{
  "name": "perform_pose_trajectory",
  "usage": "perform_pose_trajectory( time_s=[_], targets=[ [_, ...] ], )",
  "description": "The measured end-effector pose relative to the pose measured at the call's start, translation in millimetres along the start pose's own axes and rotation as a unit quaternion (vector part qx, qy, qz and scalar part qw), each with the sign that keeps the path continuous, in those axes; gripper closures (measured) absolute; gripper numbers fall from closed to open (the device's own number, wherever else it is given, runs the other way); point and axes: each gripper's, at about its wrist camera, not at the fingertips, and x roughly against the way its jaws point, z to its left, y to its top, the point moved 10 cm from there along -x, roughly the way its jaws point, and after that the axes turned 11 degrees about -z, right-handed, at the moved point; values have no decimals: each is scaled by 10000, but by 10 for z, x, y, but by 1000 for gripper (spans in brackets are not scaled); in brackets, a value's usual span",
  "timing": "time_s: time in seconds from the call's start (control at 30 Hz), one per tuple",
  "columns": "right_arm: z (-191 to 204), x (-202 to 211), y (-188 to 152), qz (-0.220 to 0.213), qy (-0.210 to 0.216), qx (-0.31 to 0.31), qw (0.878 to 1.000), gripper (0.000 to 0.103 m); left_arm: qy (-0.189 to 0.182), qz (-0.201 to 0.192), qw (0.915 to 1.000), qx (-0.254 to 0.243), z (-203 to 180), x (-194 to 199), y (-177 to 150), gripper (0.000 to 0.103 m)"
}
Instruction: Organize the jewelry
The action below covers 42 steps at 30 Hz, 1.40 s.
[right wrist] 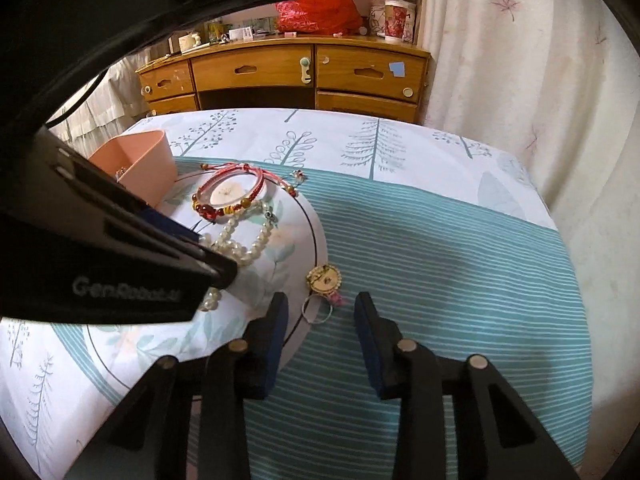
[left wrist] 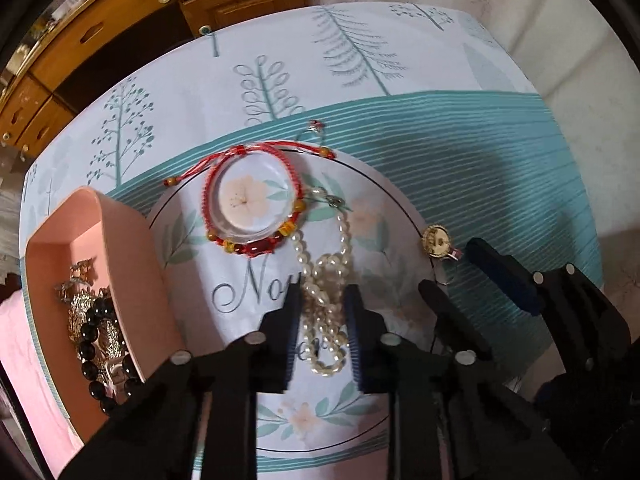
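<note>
A white pearl necklace (left wrist: 326,280) lies in a heap on the printed tablecloth (left wrist: 440,152). My left gripper (left wrist: 323,300) is open, its fingers on either side of the pearls; I cannot tell if they touch. A red braided bracelet (left wrist: 252,200) lies around a clear round dish beyond it. A gold round charm with a ring (right wrist: 323,280) lies just ahead of my right gripper (right wrist: 322,308), which is open and empty. The pink box (left wrist: 120,264) at left holds black beads (left wrist: 94,336) and gold pieces. The pearls (right wrist: 240,240) also show in the right wrist view.
A small ring with a red stone (left wrist: 314,128) lies beyond the bracelet. A wooden desk with drawers (right wrist: 288,72) stands behind the table, a curtain (right wrist: 520,60) to the right. The left gripper body (right wrist: 100,260) fills the left of the right wrist view.
</note>
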Motion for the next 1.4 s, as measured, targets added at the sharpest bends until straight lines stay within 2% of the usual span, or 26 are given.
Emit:
perform_pose_trajectory(
  time_s=[0.03, 0.07, 0.1, 0.17, 0.53, 0.6, 0.77, 1.0, 1.13, 1.17, 1.3, 1.4],
  targets=[
    [2, -6, 4, 0, 25, 11, 10000, 72, -110, 14, 9998, 137, 4, 8, 9, 87],
    [16, -5, 13, -5, 78, 31, 10000, 79, -200, 38, 9995, 230, 5, 17, 4, 95],
    [42, 1, 19, -12, 126, 61, 9999, 82, -402, 102, 9983, 410, 11, 2, -5, 95],
    [83, 26, 22, -16, 146, 98, 9998, 82, -531, 149, 9967, 594, 27, 0, -18, 95],
    [107, 148, -49, -3, 110, 244, 9996, 83, -471, 308, 9957, 738, 52, 126, -181, 96],
    [124, 197, -95, 23, 121, 221, 9997, 83, -475, 298, 9955, 757, 162, 74, -214, 96],
    [142, 312, -199, 125, 142, 143, 9997, 83, -486, 204, 9958, 754, 208, 253, -296, 96],
    [171, 494, -200, 103, 162, -91, 9998, 83, -669, -152, 9952, 693, 152, 691, -229, 95],
    [189, 623, -101, 3, 205, -300, 9993, 83, -810, -405, 9941, 590, 136, 990, -133, 95],
    [194, 655, -70, -33, 217, -355, 9991, 83, -868, -508, 9933, 565, 93, 1070, -76, 100],
    [217, 797, 57, -176, 253, -537, 9981, 83, -1119, -857, 9888, 488, 70, 1397, 92, 100],
    [244, 923, 170, -344, 223, -595, 9974, 83, -1112, -1093, 9871, 356, 94, 1617, 200, 100]
  ],
)
